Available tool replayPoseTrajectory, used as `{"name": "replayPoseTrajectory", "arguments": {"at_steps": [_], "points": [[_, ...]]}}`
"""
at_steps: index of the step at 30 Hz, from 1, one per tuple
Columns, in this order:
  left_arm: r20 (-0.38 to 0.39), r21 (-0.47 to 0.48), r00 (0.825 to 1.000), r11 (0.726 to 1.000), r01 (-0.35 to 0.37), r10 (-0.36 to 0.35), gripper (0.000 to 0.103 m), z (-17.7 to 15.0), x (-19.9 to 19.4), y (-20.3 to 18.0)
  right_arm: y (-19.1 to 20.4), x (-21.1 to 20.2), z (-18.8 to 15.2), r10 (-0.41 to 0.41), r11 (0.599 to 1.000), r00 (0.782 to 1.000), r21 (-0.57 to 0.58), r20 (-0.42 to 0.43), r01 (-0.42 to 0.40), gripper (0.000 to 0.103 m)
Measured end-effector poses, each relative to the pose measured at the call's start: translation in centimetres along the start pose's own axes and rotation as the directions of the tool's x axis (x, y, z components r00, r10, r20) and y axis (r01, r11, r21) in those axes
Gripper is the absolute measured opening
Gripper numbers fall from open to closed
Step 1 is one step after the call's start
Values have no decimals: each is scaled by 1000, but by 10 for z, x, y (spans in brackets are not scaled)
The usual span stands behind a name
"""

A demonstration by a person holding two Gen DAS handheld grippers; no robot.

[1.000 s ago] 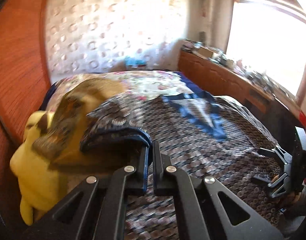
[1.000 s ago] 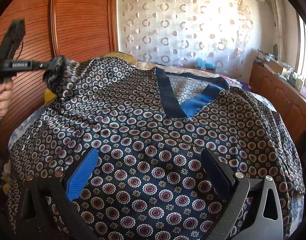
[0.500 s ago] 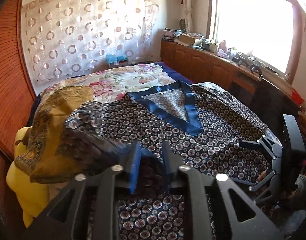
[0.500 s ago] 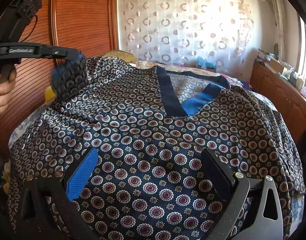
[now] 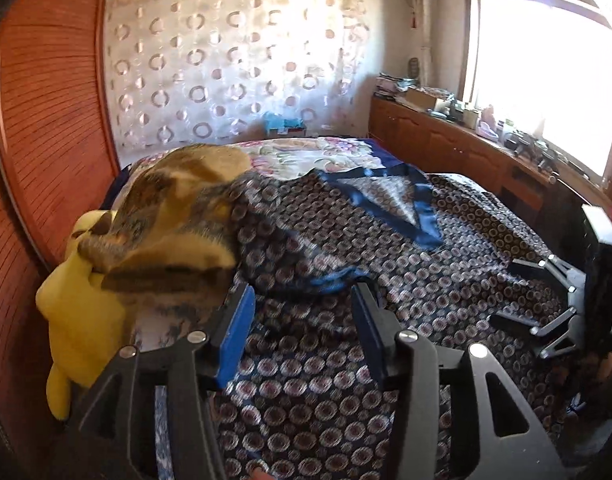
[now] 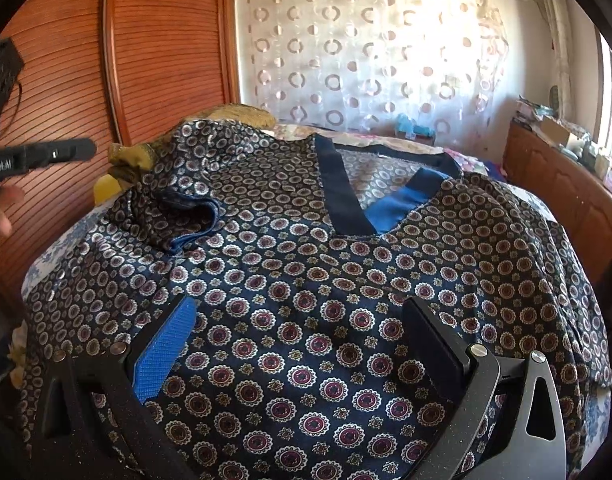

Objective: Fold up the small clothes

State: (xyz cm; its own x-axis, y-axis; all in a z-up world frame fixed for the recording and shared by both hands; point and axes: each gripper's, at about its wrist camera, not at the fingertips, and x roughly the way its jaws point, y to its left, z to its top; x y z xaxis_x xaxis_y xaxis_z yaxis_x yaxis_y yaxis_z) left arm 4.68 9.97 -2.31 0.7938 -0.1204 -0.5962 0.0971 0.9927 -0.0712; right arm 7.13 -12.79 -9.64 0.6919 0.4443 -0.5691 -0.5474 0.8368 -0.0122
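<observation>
- Both claws stand apart with nothing between the pads: left claw is released just short of the folded sleeve, and right claw hangs released over the lower front of the shirt.
- Shirt lies face up across the bed, neckline toward the far end, left sleeve turned in on the chest, bunched rather than flat.
- To do this fold well, I judge I should flatten that sleeve so its blue cuff lies straight, then match it with the other side.
- Right claw should pinch one layer only at the hem edge, low and level, pulling gently since the cloth looks slippery.
- Left claw points forward and slightly down beside the yellow toy; right claw tilts down over the cloth.
</observation>
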Motion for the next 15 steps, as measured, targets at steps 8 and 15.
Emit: {"name": "replayPoseTrajectory", "arguments": {"at_steps": [8,15], "points": [[13,-54,999,998,-41,42,50,-18,-7,11,18,-4,45,95,989,995,-118,36,-90,99],[12,-86,998,994,-63,65,50,-27,-9,19,65,35,90,272,935,962,-232,-16,-269,74]]}}
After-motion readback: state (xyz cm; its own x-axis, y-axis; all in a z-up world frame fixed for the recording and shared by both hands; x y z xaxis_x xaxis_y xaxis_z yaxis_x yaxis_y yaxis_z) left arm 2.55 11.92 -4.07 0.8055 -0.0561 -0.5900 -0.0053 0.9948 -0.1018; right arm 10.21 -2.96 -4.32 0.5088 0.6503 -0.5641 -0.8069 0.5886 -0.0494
